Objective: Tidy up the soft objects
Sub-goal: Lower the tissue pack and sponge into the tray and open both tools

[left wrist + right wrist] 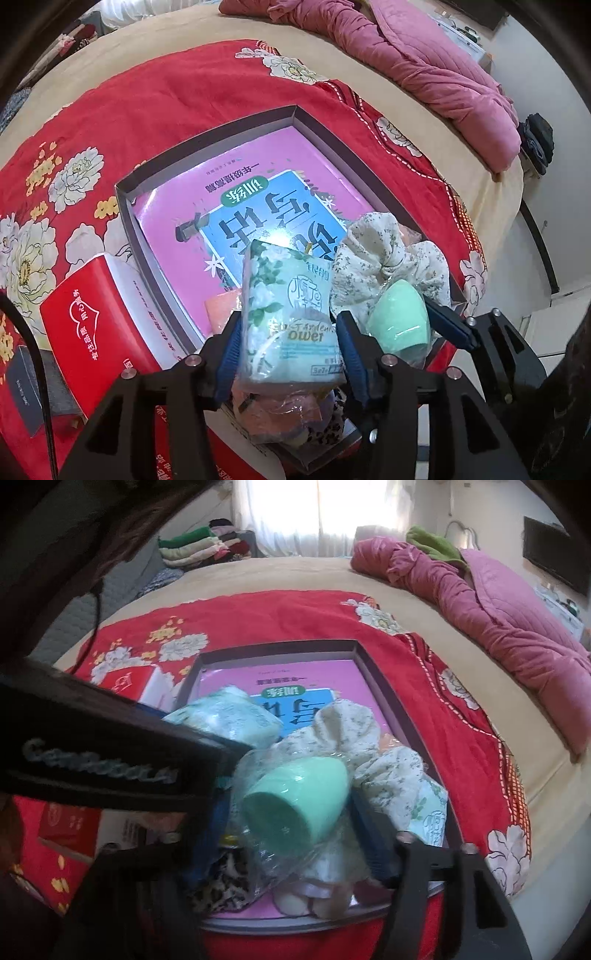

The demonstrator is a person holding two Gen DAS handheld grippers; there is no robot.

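Observation:
A shallow dark box [207,136] on the bed holds a pink book and several soft items. My left gripper [290,325] points steeply down into it, and its blue pads touch both sides of an upright tissue pack with green flowers [291,314]. The same pack [225,716] shows past the left gripper's black body [92,764] in the right wrist view. My right gripper [291,805] stands wide around a mint green sponge in clear wrap [295,805], with small gaps at the fingers [373,834]. A floral cloth [347,723] lies just behind the sponge [399,321].
A red carton [92,306] lies left of the box on the red flowered blanket [166,85]. A leopard-print item [225,882] and another tissue pack [430,812] lie in the box's near end. A pink quilt [498,620] is heaped at the right and folded clothes [199,546] stand at the back.

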